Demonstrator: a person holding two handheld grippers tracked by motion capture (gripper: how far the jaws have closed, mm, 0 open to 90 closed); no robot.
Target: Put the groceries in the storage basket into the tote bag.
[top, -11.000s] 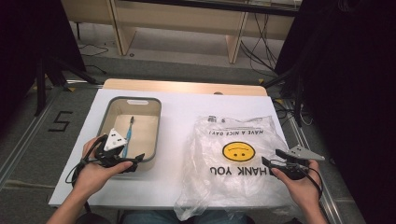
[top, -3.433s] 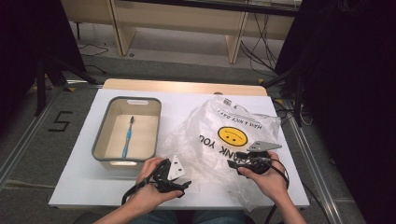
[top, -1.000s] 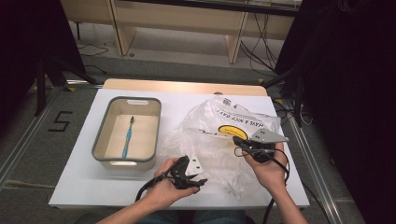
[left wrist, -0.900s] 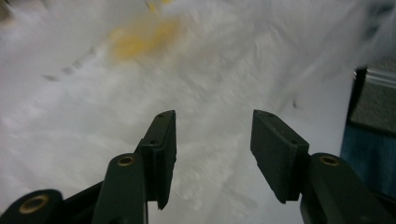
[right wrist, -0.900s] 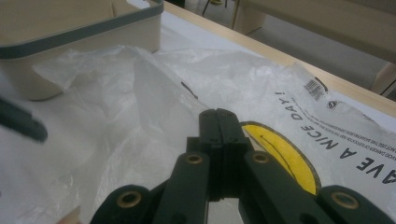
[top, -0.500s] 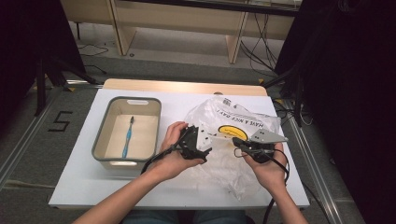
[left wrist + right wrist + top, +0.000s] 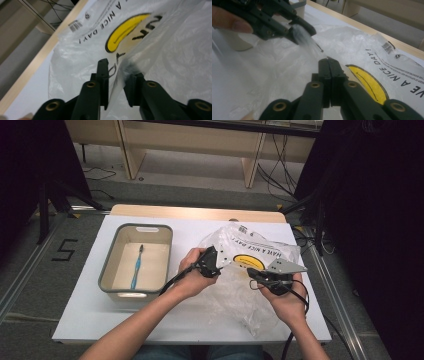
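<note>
I am working at the white rectangular table top (image 7: 200, 320), and everything else I place from the translucent white plastic bag with the yellow smiley print (image 7: 250, 257), which is lying crumpled on the table's right half. To the bag's left, just apart from it, the grey rectangular plastic bin (image 7: 107, 277) is sitting with the thin blue toothbrush (image 7: 136, 267) lying loose on its floor, untouched.

My right tongs (image 7: 252, 272) are sitting on the bag's middle, in front of the yellow print. In the right gripper view their jaws are standing pressed together, and I am judging that they are clamping a layer of the film, though the pinched film itself is hard to make out. My left tongs (image 7: 212, 257) are at the bag's left edge, raised a little off the table. Their jaws have just been closing, and in the left gripper view a raised fold of film is running up between them, bunched against the right-hand jaw.

As I read it, I am pulling the two layers of the bag apart. The mouth is not yet standing wide. Opening it, fetching the toothbrush and getting it inside are all left.
</note>
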